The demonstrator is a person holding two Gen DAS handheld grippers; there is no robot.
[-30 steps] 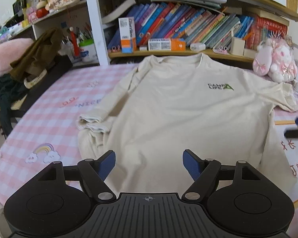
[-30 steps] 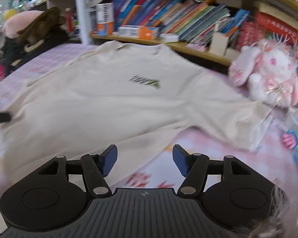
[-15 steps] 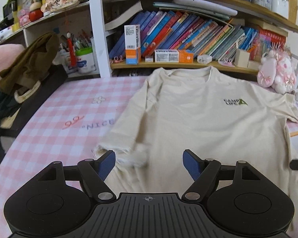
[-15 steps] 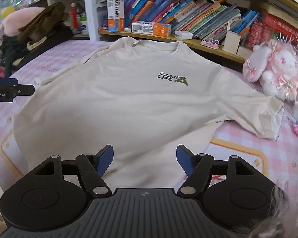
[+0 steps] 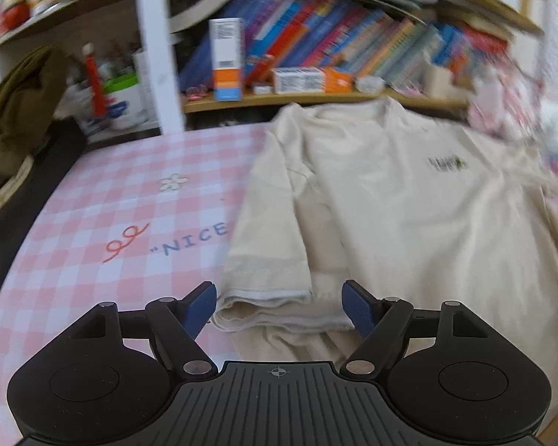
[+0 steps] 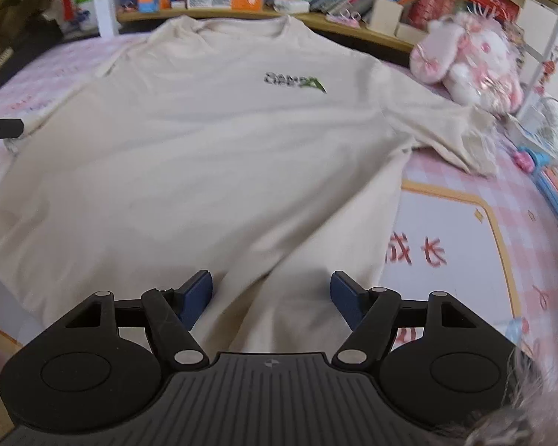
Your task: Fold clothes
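A cream T-shirt (image 5: 409, 204) with a small green chest logo lies flat, front up, on a pink checked cloth (image 5: 130, 215). It also fills the right wrist view (image 6: 204, 141). My left gripper (image 5: 279, 306) is open, its jaws either side of the shirt's left sleeve cuff (image 5: 268, 290), just above it. My right gripper (image 6: 269, 293) is open over the shirt's lower right hem (image 6: 297, 297). The other sleeve (image 6: 450, 133) lies spread out to the right.
A bookshelf (image 5: 316, 55) full of books runs along the back. A pink plush rabbit (image 6: 472, 63) sits at the back right. A brown garment on a dark chair (image 5: 22, 111) stands at the left. Toys (image 6: 539, 163) lie near the right edge.
My left gripper has moved left and forward to the left sleeve cuff. My right gripper has moved down and closer to the shirt's lower right hem. Both stay open.
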